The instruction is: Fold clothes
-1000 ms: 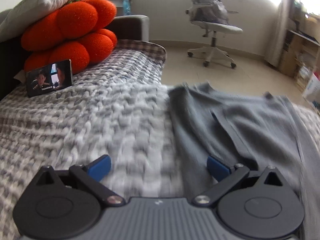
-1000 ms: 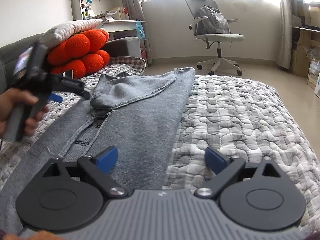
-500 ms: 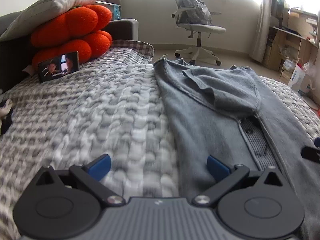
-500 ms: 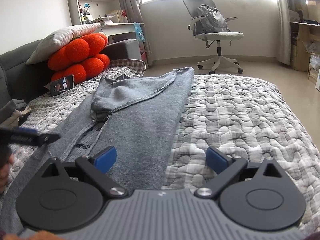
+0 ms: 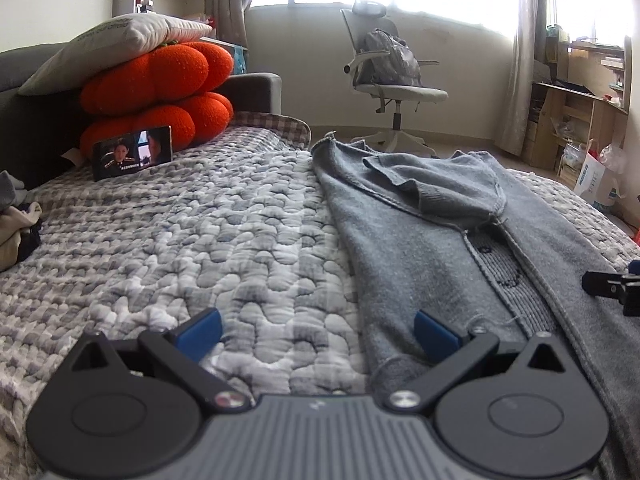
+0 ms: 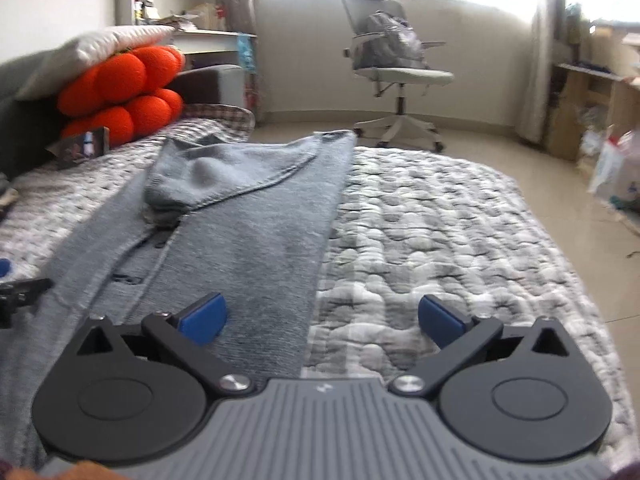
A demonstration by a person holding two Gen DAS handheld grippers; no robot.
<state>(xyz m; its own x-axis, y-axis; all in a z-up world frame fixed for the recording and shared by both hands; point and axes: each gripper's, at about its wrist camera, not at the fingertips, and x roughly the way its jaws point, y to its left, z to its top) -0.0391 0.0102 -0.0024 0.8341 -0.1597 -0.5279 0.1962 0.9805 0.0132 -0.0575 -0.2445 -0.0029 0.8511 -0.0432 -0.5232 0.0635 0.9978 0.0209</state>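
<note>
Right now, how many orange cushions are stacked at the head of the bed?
2. The lower orange cushion sits on the quilt behind the propped phone; the upper orange cushion lies on top of it, under a white pillow. More could be hidden behind.

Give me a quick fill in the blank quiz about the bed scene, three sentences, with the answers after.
1. The grey cardigan lies spread on the quilted ____.
2. Both the left hand-held gripper and the right hand-held gripper are ____, holding nothing.
3. A white pillow rests on top of the ____ cushions.

Answers: bed; open; orange
</note>
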